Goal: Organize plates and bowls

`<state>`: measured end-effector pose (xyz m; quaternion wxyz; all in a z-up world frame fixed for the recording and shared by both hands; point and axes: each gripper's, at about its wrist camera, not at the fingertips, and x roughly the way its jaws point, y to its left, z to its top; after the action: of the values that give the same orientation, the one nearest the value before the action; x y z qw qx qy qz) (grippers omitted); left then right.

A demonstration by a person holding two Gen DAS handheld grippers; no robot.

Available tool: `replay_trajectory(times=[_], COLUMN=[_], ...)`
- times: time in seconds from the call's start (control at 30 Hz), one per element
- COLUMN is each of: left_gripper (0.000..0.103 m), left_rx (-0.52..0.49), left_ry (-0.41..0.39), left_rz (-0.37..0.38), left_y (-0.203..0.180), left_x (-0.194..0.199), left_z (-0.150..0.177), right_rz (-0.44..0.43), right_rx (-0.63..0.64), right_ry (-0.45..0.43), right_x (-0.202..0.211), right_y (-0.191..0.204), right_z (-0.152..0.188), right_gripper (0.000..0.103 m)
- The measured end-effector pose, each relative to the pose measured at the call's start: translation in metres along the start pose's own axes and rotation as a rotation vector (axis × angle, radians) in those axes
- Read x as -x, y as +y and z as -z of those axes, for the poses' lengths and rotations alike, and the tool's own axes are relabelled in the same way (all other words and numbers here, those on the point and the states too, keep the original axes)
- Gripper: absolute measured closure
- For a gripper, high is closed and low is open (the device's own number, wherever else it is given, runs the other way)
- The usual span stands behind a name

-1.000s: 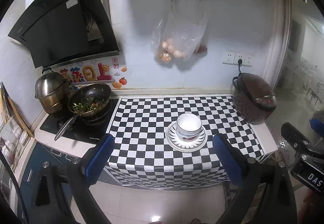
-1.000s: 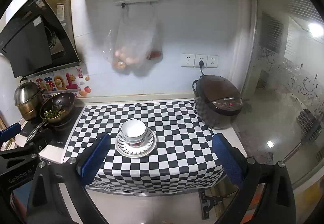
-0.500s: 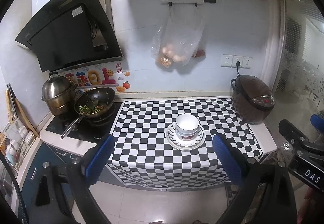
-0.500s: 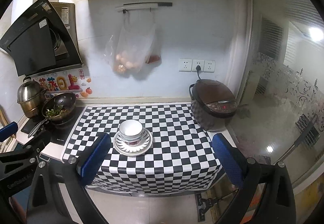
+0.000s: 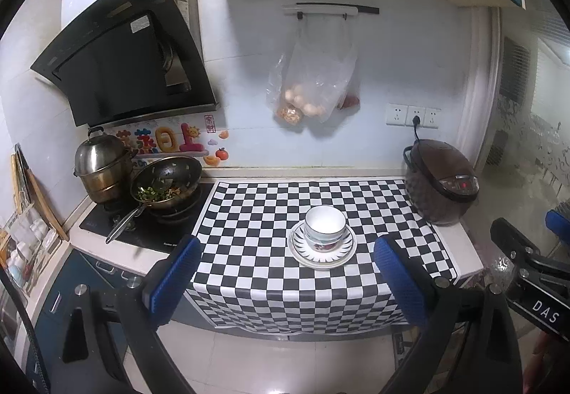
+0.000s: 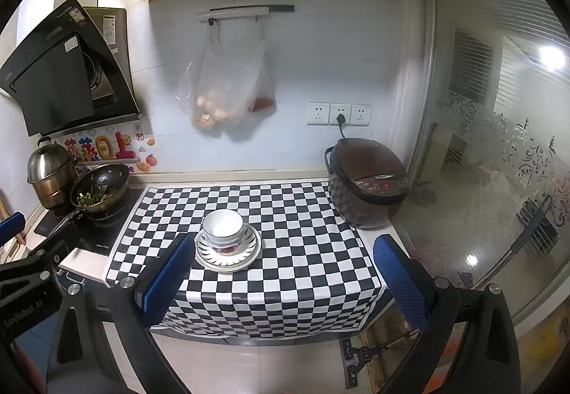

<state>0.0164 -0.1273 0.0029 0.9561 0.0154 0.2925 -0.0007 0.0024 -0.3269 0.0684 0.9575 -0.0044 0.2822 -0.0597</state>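
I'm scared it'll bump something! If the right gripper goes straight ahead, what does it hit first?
Probably the checkered cloth on the counter, just right of the bowl; the right gripper is open. Depth is unclear.

"das" reads on the right tool [image 5: 534, 290], seen from the left wrist.

Two fisheye wrist views face a kitchen counter from well back and slightly above. The left view sits further left, nearer the stove [image 5: 142, 215]; both share the checkered cloth [image 5: 270, 215] [image 6: 285, 215].
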Motion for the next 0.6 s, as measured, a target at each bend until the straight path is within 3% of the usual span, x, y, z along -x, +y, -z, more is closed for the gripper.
replay_trajectory(times=[0.6], left_gripper=[0.003], left_rx=[-0.014], left_ry=[-0.002], left_rz=[-0.004], left_y=[-0.0042], left_x=[0.0032], left_z=[-0.0007], right_rz=[-0.007], right_rx=[0.003], right_ry=[-0.003], right_x=[0.0029], right_y=[-0.0011], right_z=[0.0012], right_gripper=[0.001])
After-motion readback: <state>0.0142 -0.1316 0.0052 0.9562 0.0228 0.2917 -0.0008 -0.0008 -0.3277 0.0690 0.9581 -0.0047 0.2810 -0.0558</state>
